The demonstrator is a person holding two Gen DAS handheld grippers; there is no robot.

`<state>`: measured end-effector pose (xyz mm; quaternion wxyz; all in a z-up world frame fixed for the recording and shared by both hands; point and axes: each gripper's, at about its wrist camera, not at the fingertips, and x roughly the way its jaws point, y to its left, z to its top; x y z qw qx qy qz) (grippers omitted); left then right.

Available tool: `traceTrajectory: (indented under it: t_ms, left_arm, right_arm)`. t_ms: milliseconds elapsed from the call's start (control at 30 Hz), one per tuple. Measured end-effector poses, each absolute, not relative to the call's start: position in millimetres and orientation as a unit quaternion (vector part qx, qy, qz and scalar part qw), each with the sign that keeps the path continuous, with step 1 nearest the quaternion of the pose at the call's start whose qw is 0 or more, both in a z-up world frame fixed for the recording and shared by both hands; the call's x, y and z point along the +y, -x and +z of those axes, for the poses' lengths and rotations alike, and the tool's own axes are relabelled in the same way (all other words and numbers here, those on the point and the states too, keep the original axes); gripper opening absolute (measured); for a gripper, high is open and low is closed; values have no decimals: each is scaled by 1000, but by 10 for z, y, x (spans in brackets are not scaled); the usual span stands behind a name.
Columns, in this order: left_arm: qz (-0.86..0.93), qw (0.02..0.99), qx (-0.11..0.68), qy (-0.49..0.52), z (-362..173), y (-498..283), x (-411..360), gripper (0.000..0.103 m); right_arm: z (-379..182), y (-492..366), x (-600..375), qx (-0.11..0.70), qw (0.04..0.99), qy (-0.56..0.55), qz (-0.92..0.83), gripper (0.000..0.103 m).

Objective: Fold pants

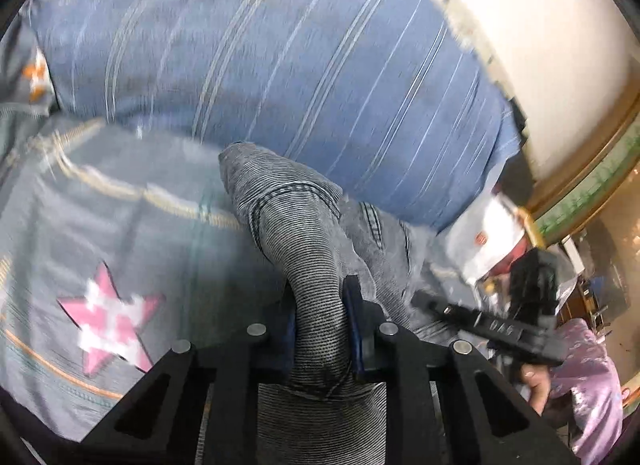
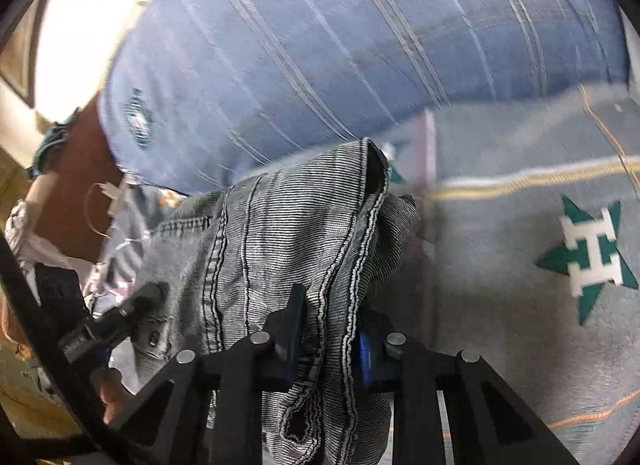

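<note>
The pants [image 1: 296, 225] are grey ribbed denim with dark stitched seams. My left gripper [image 1: 320, 305] is shut on a bunched fold of them and holds it above the bed. In the right wrist view the pants [image 2: 280, 233] hang in folds, and my right gripper [image 2: 328, 321] is shut on their seamed edge. The right gripper also shows at the lower right of the left wrist view [image 1: 480, 321]. The left gripper also shows at the lower left of the right wrist view [image 2: 132, 313]. The rest of the pants is hidden below the grippers.
A grey bedsheet [image 1: 120, 225] with star patterns, a pink star [image 1: 108, 317] and a green star [image 2: 588, 257], lies under the pants. A blue striped pillow [image 1: 280, 57] stands behind. A white wall [image 1: 520, 5] and room clutter are beyond the bed's side.
</note>
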<state>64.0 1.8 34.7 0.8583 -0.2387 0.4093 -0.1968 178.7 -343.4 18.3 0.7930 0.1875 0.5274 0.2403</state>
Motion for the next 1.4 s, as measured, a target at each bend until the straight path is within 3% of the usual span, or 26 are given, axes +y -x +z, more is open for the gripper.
traceTrajectory:
  t_ms: [200,400,467,533,567,667,733,867,1033,1367,1400]
  left_arm:
    - [-165,884,368,235,589,-672,467,22]
    - [-123,850,443,259,2,-961,624,22]
    - [-83,830,492,251,-317,-1124,571,29]
    - [-51,826,508,237,-457,-1175,565,42]
    - [-41,827,512,229,-483,-1175,569,42]
    - [-38,835,502,221,-327,-1083,614,44]
    - [-31,843,493,212,-170,-1017,646,58]
    - [-45,855,473,206,-16,-662,758,62]
    - [-48,849,486,200,-277,-419,739,62]
    - [-63,814,507,275,-655,-502,841,61]
    - [-63,813,509,275,-676,-491,825,61]
  right_arm:
    - [358,-1825,-3034,490,796,-223,278,23]
    - [-9,-1935,-2797,530,782,-203,258,23]
    - [-272,-1991,-2801,560,775,-185,226,25]
    - [-514,-2043,-2865,581,759,-207,210,48]
    - [-528,-2046,-2904,581,755,-223,206,54]
    - [-377,-1977,-2957,575,758,-227,209,60]
    - [-227,-1853,-2916,568,769,-202,212,67]
    - [18,-1499,-2859,556,799,-131,187,67]
    - [83,-1184,-2824,535,811,-132,196,65]
    - [-139,-1327,-3052,525,775,-265,231,63]
    - [-180,-1334,-3036,533,773,-259,227,58]
